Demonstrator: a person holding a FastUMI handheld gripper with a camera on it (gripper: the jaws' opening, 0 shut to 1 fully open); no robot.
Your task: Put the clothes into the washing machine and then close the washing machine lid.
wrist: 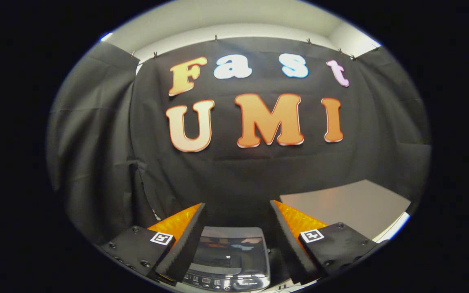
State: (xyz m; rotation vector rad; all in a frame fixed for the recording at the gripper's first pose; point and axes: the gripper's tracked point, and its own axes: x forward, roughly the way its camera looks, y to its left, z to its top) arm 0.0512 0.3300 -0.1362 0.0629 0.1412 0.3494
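Claw (236,215) wide open, nothing between the fingers; the two fingertips (193,219) stand well apart at lower centre of the frame, pointing forward at the black cloth booth wall (238,175).

Small grey top-loading washing machine with glossy dark lid (228,260) sits low in the frame, centred in the gap between the fingers and below them. Lid (228,248) lies flat and closed, reflecting colours from the wall. Control panel strip (222,280) with small buttons runs along the machine's near edge at the very bottom of the frame. Machine's left and right edges lie just inside the inner faces of the fingers; contact can't be judged from this angle.

Light grey flat worktop surface (352,207) at lower right, beyond the right finger, its pale front edge running down toward the bottom right. Bare as far as visible.

Open room: space ahead of the fingers up to the cloth is free. Cloth folds hang at left of frame. White ceiling (238,16) above the cloth's top edge.
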